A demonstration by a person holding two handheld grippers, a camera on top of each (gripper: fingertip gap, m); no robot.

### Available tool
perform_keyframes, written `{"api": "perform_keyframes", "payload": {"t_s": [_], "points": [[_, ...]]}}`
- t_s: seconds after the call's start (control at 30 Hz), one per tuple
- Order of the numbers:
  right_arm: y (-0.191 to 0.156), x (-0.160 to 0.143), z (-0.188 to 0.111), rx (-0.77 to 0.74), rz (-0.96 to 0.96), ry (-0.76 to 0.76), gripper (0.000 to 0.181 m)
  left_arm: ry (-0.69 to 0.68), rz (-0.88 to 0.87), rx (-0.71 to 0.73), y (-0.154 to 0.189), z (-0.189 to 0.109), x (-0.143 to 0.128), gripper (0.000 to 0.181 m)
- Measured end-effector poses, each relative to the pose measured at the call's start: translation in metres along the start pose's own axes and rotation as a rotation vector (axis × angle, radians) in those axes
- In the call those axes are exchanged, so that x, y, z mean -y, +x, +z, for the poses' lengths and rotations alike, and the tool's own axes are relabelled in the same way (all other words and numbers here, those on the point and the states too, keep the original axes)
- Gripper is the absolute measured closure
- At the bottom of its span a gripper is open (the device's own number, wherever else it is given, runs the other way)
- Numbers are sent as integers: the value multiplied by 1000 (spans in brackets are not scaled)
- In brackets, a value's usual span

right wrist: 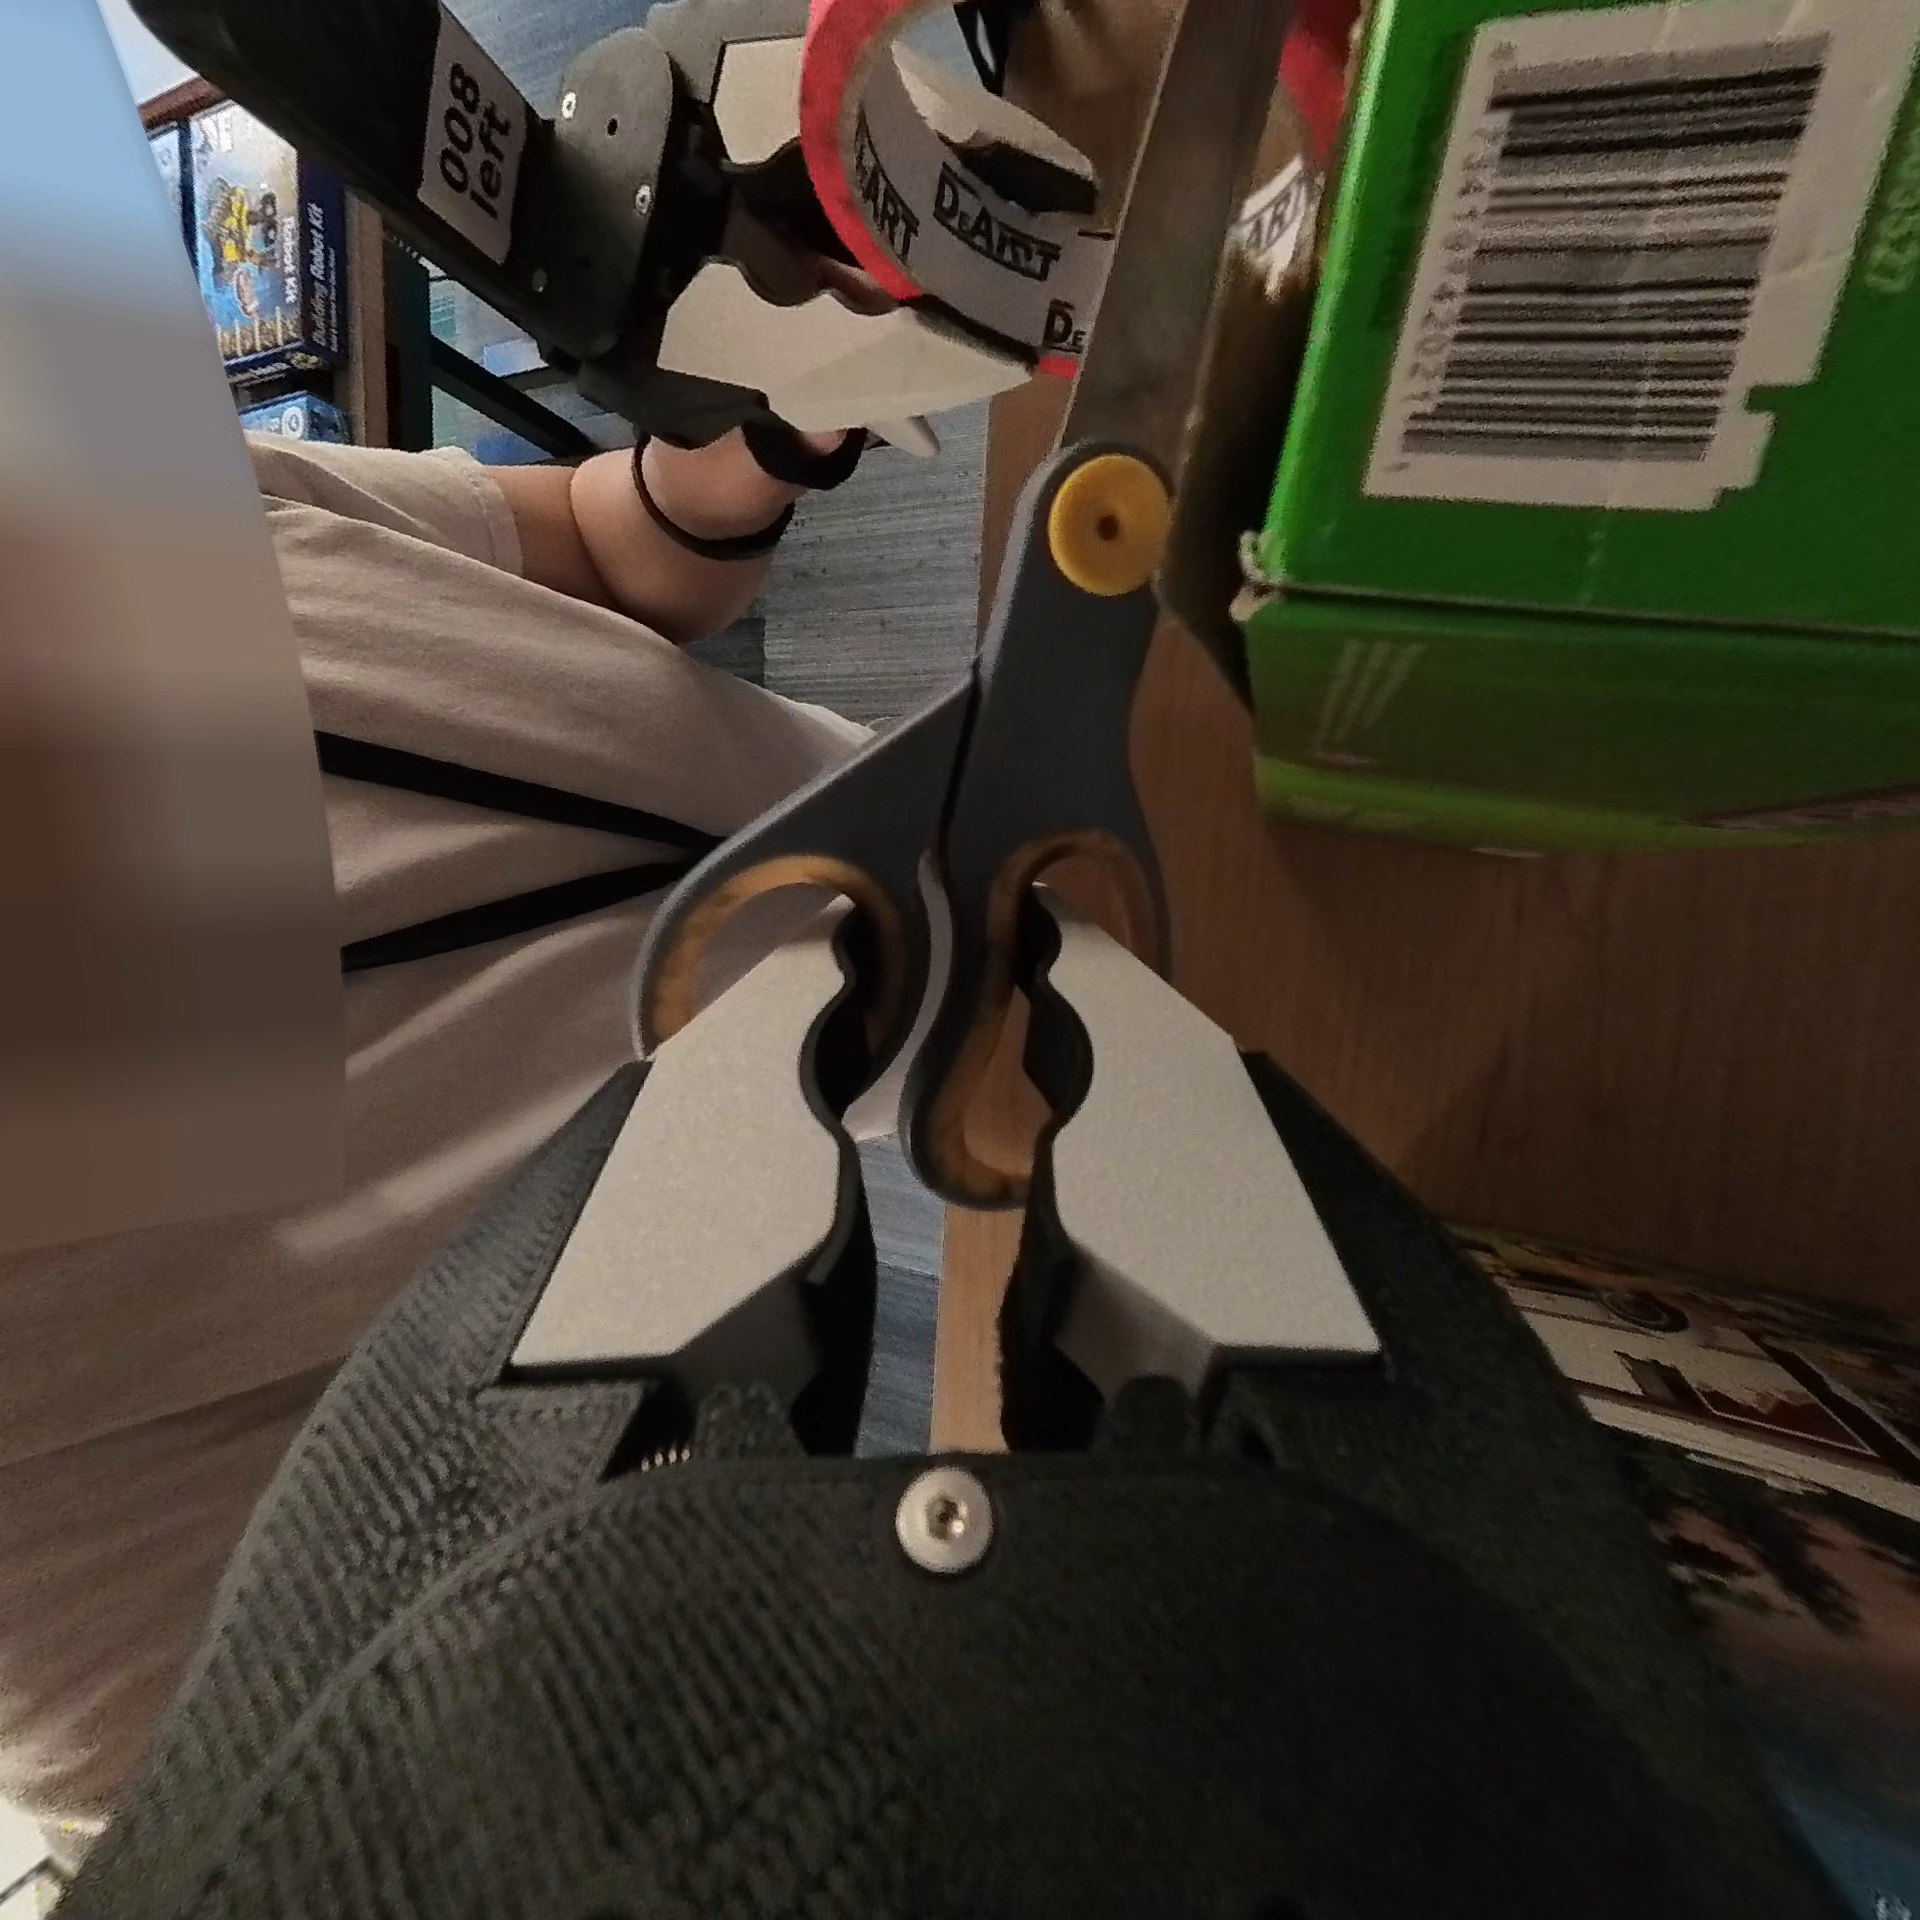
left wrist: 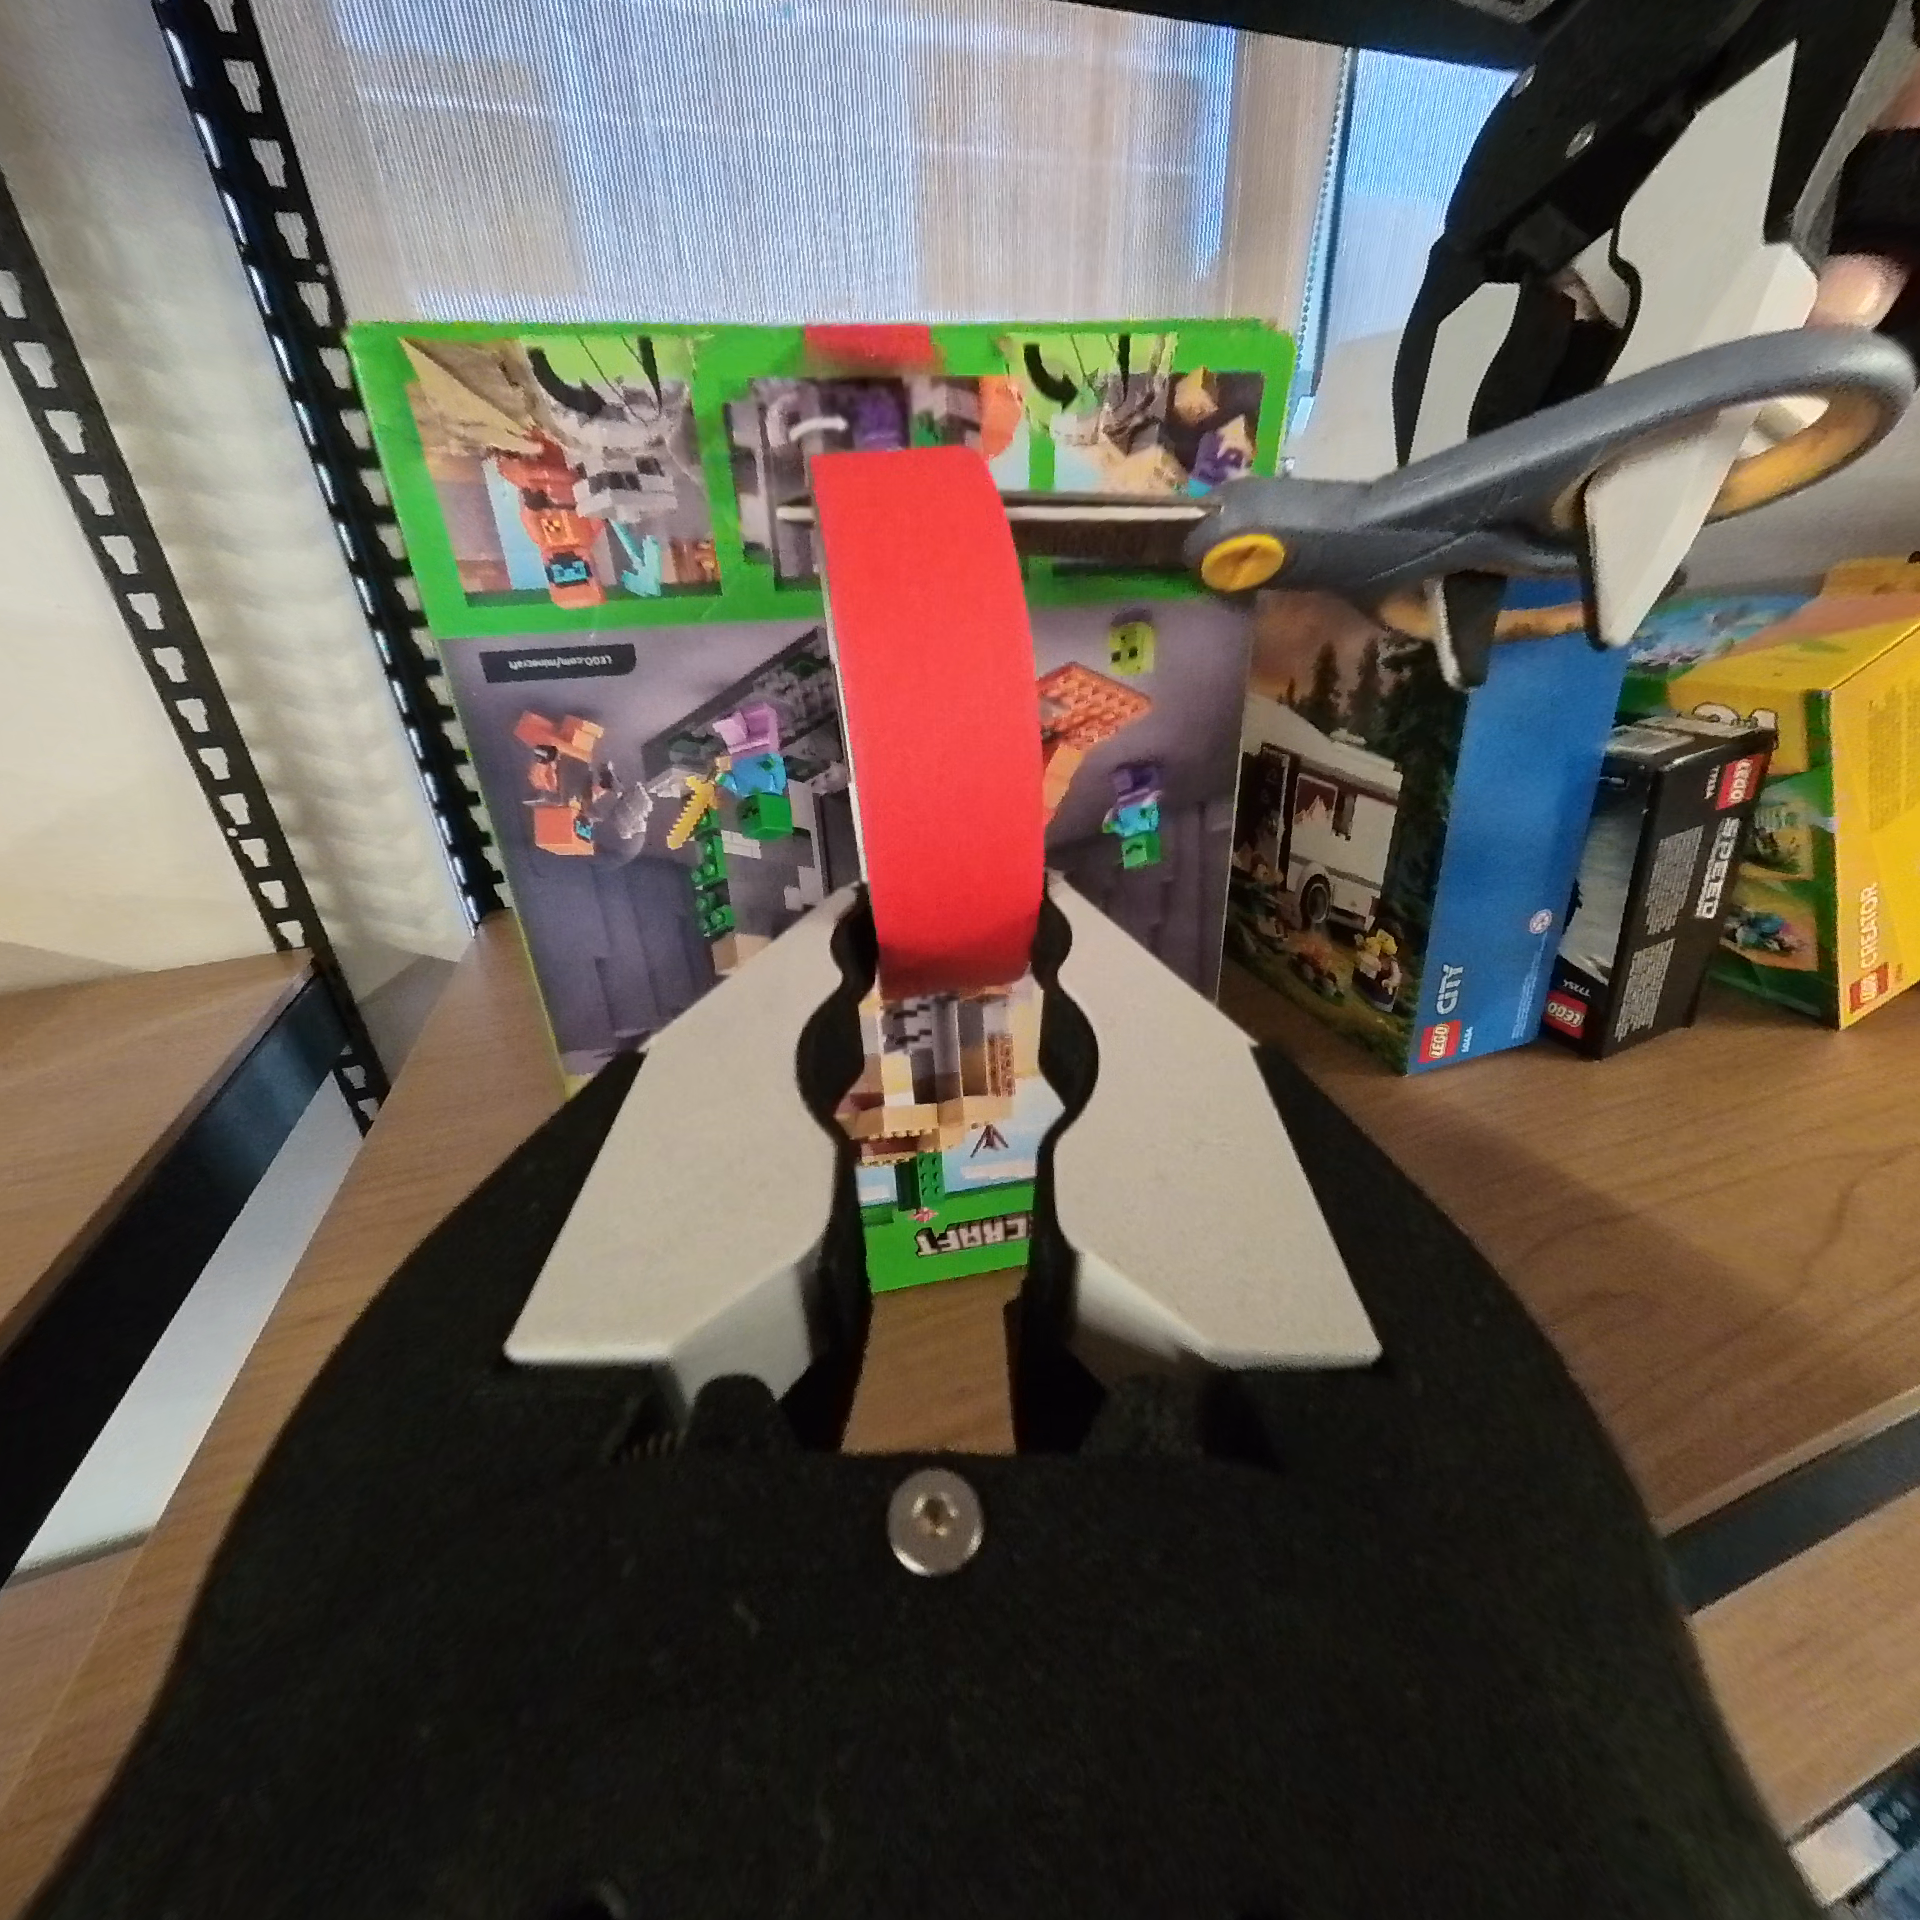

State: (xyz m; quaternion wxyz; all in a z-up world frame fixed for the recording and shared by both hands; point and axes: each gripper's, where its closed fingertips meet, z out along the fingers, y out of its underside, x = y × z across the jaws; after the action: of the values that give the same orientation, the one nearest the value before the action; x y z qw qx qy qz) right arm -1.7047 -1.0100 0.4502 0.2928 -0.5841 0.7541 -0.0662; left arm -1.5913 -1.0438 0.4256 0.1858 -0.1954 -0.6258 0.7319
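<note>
My left gripper point(left wrist: 951, 920) is shut on a red tape roll point(left wrist: 930, 707), held upright and edge-on in front of a green toy box point(left wrist: 623, 499) that stands on a wooden shelf point(left wrist: 1558, 1195). A red tape piece point(left wrist: 868, 341) sticks to the box's top edge. My right gripper point(right wrist: 956, 935) has its fingers through the loops of grey scissors point(right wrist: 1039, 727) with a yellow pivot, shut on the handles. The scissors point(left wrist: 1403, 509) come in from the right, and their blades pass behind the roll. The right wrist view shows the left gripper point(right wrist: 1039, 265), the roll point(right wrist: 862, 156) and the box point(right wrist: 1455, 675).
A blue toy box point(left wrist: 1455, 831), a black box point(left wrist: 1662, 862) and a yellow box point(left wrist: 1849, 831) stand to the right on the shelf. A black perforated shelf post point(left wrist: 260, 416) rises at the left. A person's clothed leg point(right wrist: 520, 748) is close by. About 12 centimeters separates my left fingertips from my right.
</note>
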Motion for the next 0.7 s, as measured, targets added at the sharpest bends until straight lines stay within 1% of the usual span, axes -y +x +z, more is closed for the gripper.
{"api": "perform_keyframes", "payload": {"t_s": [0.2,0.3,0.37,0.47,0.53,0.6,0.67,0.7], "points": [[-2,-5,4,19,-13,-5,158,22,11,-7,1,-9,0,154],[-9,-8,13,41,-12,27,158,28,9,-27,4,-19,-3,154],[-20,-9,23,64,-5,89,158,42,12,-43,7,-28,-4,154],[-43,-9,35,116,45,257,158,61,20,-105,18,-46,-7,154],[-51,-27,44,74,40,290,158,65,30,-171,30,-56,-11,154],[-57,-52,53,18,66,309,158,33,26,-267,45,-61,-20,154],[-63,-83,58,-49,115,311,158,-30,-3,-380,63,-64,-32,154],[-62,-103,58,-111,142,292,158,-68,-33,-447,75,-65,-38,155]]}}
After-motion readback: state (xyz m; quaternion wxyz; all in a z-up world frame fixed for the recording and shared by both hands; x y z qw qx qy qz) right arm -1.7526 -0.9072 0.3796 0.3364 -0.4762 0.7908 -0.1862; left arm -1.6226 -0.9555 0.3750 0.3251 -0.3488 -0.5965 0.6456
